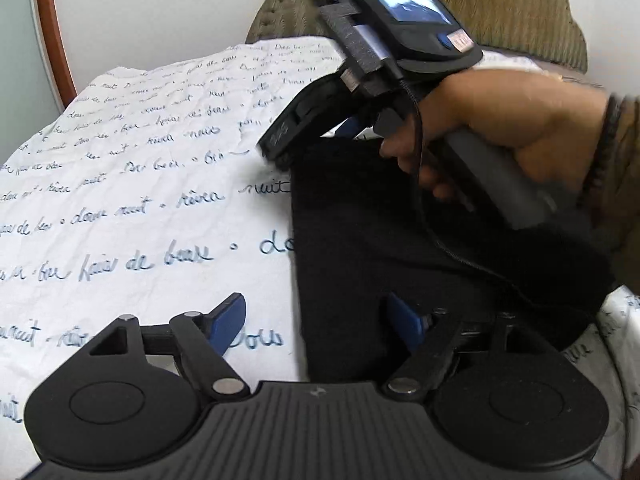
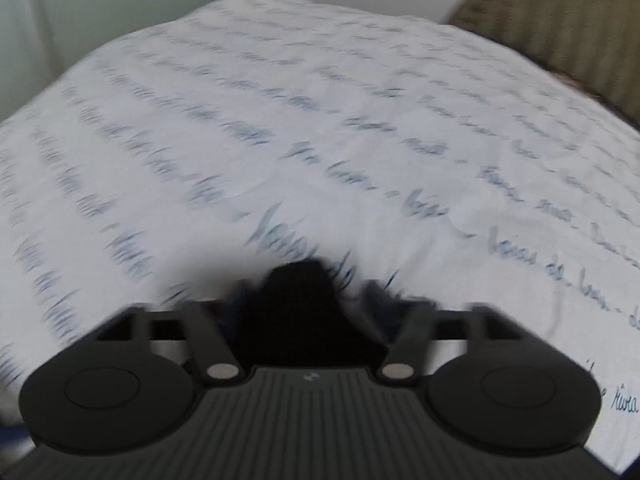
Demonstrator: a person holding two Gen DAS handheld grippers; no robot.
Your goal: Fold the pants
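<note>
Black pants [image 1: 400, 240] lie folded on the white bed sheet [image 1: 140, 184], their long left edge running straight away from me. My left gripper [image 1: 316, 322] is open and straddles that edge: the left pad is over the sheet, the right pad over the dark cloth, neither pressing. At the far end of the pants a hand [image 1: 500, 128] holds my right gripper [image 1: 344, 130] pointing down at the cloth. The right wrist view is blurred. There the right gripper [image 2: 308, 300] stands open, fingers apart, with a hump of black pants cloth [image 2: 296, 292] between them.
The sheet [image 2: 320, 120] carries blue handwriting print and covers the whole bed. An olive padded headboard [image 1: 500, 8] rises at the back right, also seen in the right wrist view [image 2: 560, 20]. A wooden frame [image 1: 52, 28] runs along the white wall at the left.
</note>
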